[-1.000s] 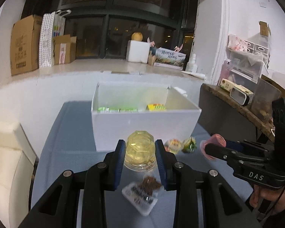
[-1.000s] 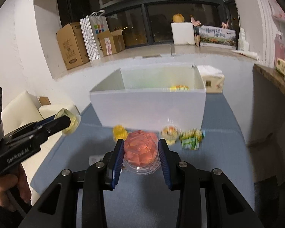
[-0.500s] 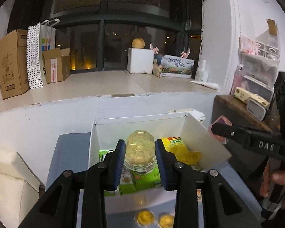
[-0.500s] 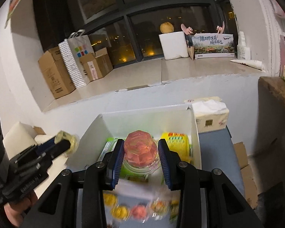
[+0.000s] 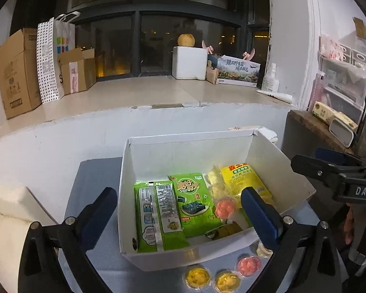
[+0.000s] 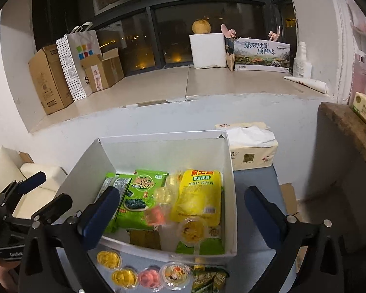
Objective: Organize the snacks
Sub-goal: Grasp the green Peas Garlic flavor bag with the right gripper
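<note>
A white box (image 5: 190,155) (image 6: 158,152) holds green seaweed packets (image 5: 192,200) (image 6: 140,195) and a yellow packet (image 5: 244,180) (image 6: 200,195). A pink jelly cup (image 5: 223,207) (image 6: 156,216) and a pale yellow jelly cup (image 6: 164,194) lie loose inside on the packets. Above the box, my left gripper (image 5: 179,217) has its jaws opening wide with nothing gripped between them. My right gripper (image 6: 181,219) hangs over the box too, its jaws opening, no pad touching anything. Each gripper shows at the edge of the other's view.
In front of the box on the blue-grey table lie two yellow jelly cups (image 6: 114,268), a pink cup (image 6: 148,278), a mixed-fruit cup (image 6: 174,277) and green packets (image 6: 209,280). A tissue pack (image 6: 251,146) stands behind the box. A wooden shelf (image 6: 349,124) is at the right.
Both grippers carried their jelly cups from the table to above the box. Their jaws have spread wide, and the pink and yellow cups now lie inside the box.
</note>
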Motion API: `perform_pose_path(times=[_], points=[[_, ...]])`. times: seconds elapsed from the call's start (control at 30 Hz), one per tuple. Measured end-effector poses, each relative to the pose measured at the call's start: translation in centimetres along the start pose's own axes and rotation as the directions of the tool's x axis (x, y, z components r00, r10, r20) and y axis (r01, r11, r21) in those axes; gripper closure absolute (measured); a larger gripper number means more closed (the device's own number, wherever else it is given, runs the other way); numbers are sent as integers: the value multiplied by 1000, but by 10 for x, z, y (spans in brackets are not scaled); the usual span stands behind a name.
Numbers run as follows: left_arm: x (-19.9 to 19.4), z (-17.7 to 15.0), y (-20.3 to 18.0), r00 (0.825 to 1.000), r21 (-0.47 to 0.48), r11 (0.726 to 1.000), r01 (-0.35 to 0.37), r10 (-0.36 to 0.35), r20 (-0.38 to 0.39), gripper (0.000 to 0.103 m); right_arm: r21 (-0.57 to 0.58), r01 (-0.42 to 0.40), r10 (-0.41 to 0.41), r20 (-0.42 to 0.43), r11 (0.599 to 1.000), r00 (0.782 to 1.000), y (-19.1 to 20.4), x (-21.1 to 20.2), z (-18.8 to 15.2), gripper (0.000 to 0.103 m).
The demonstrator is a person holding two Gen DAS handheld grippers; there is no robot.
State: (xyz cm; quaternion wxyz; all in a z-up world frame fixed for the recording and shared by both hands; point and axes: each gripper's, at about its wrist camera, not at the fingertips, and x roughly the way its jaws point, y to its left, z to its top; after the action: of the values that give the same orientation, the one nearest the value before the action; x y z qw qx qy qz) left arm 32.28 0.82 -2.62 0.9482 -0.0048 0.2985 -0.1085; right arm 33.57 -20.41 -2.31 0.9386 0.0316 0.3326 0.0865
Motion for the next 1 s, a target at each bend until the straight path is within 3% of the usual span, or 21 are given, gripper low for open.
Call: perform_pose_path(times=[0.2, 0.33, 0.47, 0.63, 0.77, 1.0], points=[[-44, -14, -9, 999, 5, 1000, 15, -15, 33, 0, -45, -21, 24, 76, 999, 997, 8, -45, -18, 0], [-87, -46, -20, 997, 0, 999, 32, -32, 67, 0, -26, -97, 99, 81, 995, 992, 6, -72, -68, 0], [-111, -90, -38, 997, -12, 999, 37, -36, 68, 0, 12, -159, 159, 41, 987, 986, 9, -78, -135, 0], [-119, -136, -55, 999, -40, 998, 44, -44, 16, 0, 73, -146, 151, -66, 987, 986, 11, -65, -190, 0], [-121, -160, -55, 998, -58, 997, 48, -50, -31, 0, 77, -115, 121, -77, 990, 990, 3, -61, -195, 0], [-124, -176, -43, 997, -101, 994, 36, -42, -61, 0, 27, -31, 34, -95, 999, 995, -27, -28, -167, 0]])
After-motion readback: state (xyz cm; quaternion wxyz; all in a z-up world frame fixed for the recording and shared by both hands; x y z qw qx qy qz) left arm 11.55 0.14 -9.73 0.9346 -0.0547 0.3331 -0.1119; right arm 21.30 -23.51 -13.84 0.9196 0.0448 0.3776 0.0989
